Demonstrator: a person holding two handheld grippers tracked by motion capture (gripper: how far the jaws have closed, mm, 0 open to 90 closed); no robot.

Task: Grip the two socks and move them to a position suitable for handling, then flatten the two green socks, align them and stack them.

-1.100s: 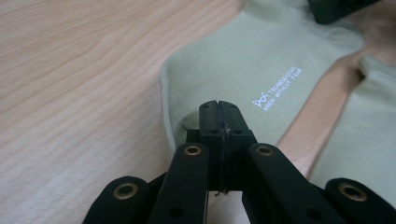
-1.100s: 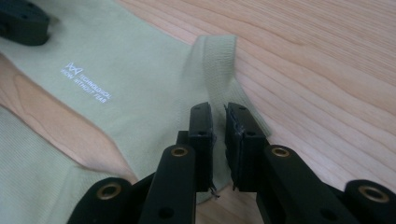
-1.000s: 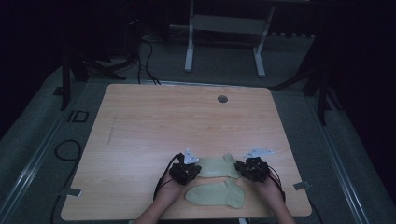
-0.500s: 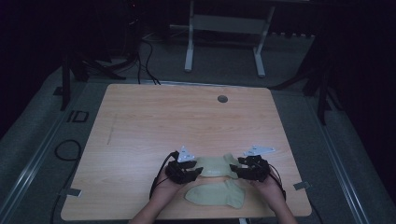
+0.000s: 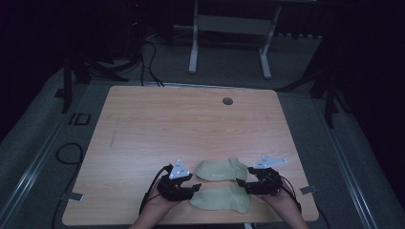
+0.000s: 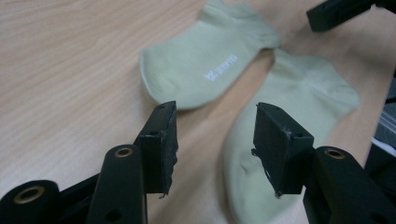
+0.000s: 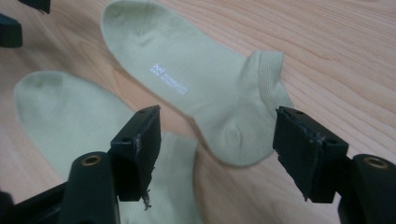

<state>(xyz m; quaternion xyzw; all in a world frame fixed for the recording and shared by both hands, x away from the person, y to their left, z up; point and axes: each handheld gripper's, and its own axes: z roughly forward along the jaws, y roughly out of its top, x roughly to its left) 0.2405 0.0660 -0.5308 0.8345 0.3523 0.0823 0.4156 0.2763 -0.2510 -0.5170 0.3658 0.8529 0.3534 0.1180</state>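
Socks, two pale green ankle ones, lie flat near the front edge of the wooden table (image 5: 143, 129), between the two grippers. Seen from the high view, the far sock (image 5: 220, 169) and the near sock (image 5: 220, 198) both run with their long axes across the table, left to right, toes pointing toward the person's left and cuffs toward the right. They lie just beside each other, and where the far sock's heel meets the near sock's cuff they seem to touch, though the dim light leaves that uncertain.

At the left, the left gripper (image 5: 196, 187) sits low over the table at the toe end of the near sock, its jaws spread apart and holding nothing. The left gripper view looks along both socks from the toe end: the near sock's toe (image 6: 261, 154) lies between the spread jaws, and small white lettering on the far sock (image 6: 210, 63) can be seen, which the high view is too dark to show.

At the right, the right gripper (image 5: 248, 187) rests by the cuff end, jaws likewise wide and empty. The right gripper view shows the ribbed cuffs up close, the far sock's heel (image 7: 233, 135) between the jaws and the near sock's cuff (image 7: 173, 186) under the left jaw.
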